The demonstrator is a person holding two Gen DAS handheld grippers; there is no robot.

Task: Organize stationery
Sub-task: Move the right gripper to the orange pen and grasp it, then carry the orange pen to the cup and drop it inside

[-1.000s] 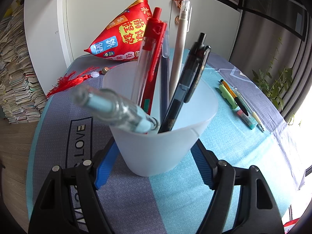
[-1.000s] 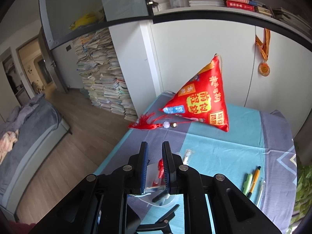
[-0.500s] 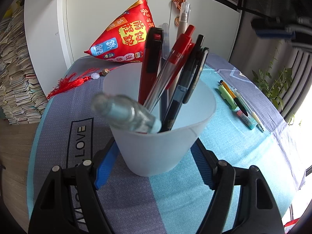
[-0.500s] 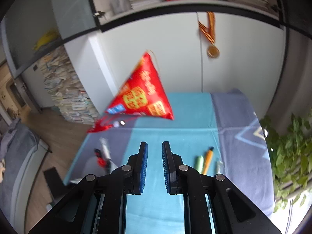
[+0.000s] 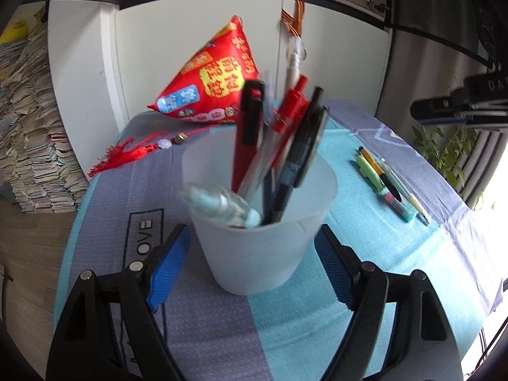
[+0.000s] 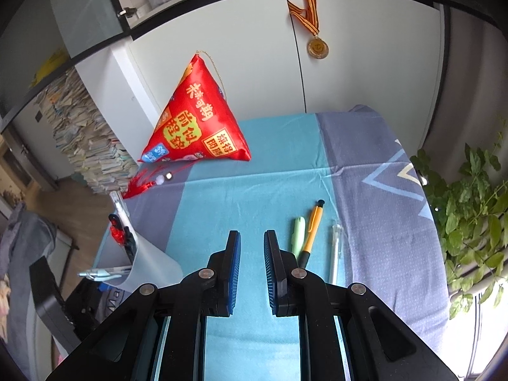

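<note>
Right tongs (image 6: 251,247) swung over 4 loose pens (image 5: 385,184), parted, empty | left tongs (image 5: 254,254) released around cup (image 5: 257,247)

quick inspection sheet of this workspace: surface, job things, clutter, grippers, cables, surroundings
surface: table under a blue and grey patterned cloth.
job's things: frosted plastic cup holding several pens; green pen, orange pen and clear pen lying loose on the cloth.
clutter: red pyramid-shaped cushion with tassel.
grippers: left gripper straddles the cup, contact unclear; right gripper empty, jaws slightly apart, above the cloth near the loose pens.
cables: nothing seen.
surroundings: white cupboard, hanging medal, stacked papers, leafy plant.
</note>
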